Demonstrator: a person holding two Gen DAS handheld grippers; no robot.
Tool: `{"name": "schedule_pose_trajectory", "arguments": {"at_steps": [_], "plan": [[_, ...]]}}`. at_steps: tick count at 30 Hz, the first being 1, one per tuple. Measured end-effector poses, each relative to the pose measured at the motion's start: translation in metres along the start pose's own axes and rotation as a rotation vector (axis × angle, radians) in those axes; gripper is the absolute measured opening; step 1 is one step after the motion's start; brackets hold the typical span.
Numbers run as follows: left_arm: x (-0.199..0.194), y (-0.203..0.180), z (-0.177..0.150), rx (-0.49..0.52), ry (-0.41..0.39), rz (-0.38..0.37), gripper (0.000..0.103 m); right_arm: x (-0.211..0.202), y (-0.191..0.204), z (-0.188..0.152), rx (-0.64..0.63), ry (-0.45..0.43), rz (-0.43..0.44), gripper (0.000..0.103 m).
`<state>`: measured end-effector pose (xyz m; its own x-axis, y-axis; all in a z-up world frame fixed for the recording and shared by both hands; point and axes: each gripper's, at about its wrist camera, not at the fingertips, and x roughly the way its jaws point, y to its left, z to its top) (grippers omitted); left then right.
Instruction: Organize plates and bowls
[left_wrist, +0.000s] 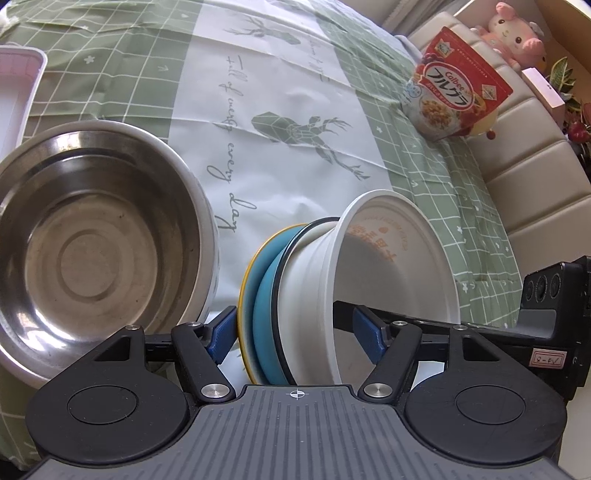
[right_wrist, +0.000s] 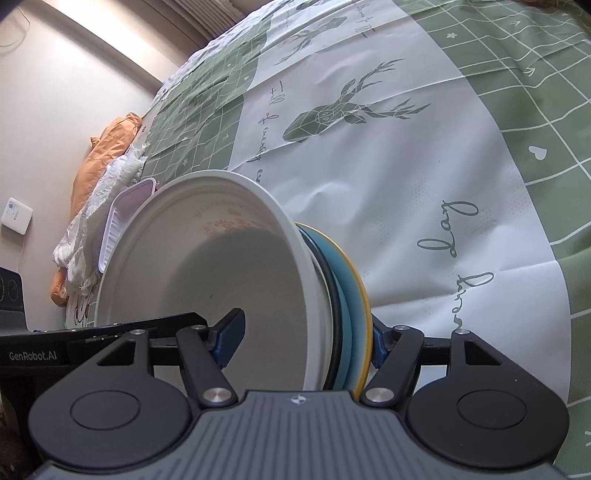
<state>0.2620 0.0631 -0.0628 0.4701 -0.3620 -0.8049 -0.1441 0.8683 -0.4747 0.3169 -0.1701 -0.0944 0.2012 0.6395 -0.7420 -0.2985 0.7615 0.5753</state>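
A stack of dishes is held on its side above the table: a white paper bowl (left_wrist: 391, 280) nested in a white dish with a black rim (left_wrist: 291, 295), a blue plate (left_wrist: 264, 306) and a yellow-rimmed plate (left_wrist: 245, 280). My left gripper (left_wrist: 299, 332) is shut on the stack, one finger behind the yellow plate, the other inside the bowl. My right gripper (right_wrist: 306, 339) grips the same stack (right_wrist: 332, 295) from the opposite side, one finger inside the white bowl (right_wrist: 207, 273). A steel bowl (left_wrist: 92, 251) stands at the left.
A green and white tablecloth (left_wrist: 280, 92) covers the table. A pink-rimmed tray (left_wrist: 18, 85) lies at the far left. A red cereal bag (left_wrist: 454, 96) stands at the far right by a beige sofa (left_wrist: 528, 173). Clothes (right_wrist: 107, 162) lie beyond the table.
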Motion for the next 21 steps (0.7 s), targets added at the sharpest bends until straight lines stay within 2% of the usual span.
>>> {"name": "schedule_pose_trajectory", "arguments": {"at_steps": [8,11,14,21], "plan": [[-0.002,0.001,-0.001,-0.010,0.015,-0.017,0.072,-0.002,0.003,-0.006,0.013,-0.010,-0.008,0.069],[-0.003,0.003,-0.001,-0.015,0.023,-0.014,0.072,-0.003,0.008,-0.008,0.023,-0.009,0.001,0.074],[-0.005,0.004,0.000,-0.017,0.024,-0.004,0.072,-0.002,0.012,-0.011,0.007,-0.003,-0.006,0.074],[-0.006,0.003,0.004,-0.007,0.033,-0.037,0.072,-0.002,-0.002,-0.005,0.046,0.010,0.024,0.074]]}}
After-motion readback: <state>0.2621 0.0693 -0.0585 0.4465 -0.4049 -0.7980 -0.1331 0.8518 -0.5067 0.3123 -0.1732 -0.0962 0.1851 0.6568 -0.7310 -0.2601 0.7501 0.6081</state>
